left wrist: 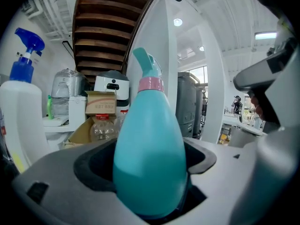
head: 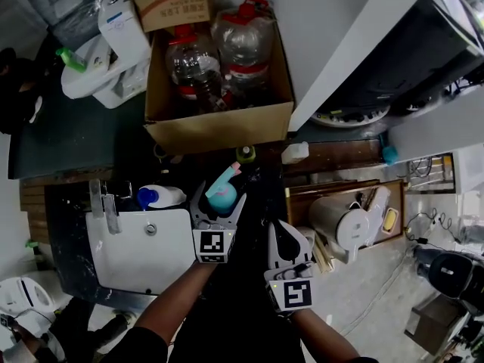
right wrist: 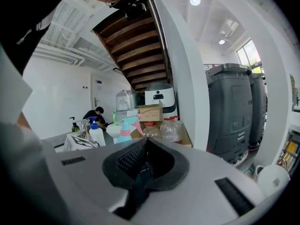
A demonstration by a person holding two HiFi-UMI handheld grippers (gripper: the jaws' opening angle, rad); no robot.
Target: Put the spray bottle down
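Observation:
A teal spray bottle with a pink collar stands upright between the jaws of my left gripper, which is shut on its rounded body. In the left gripper view the spray bottle fills the middle, gripped in the left gripper. It hangs over the dark counter beside the sink. My right gripper is lower right of it, apart from the bottle. Seen from the right gripper itself, the jaws are pressed together with a strip of dark cloth pinched between them. The spray bottle shows beyond.
A white sink with a faucet lies left of the bottle. A white bottle with a blue sprayer rests at its back edge. A cardboard box of large water bottles stands behind. A white kettle sits to the right.

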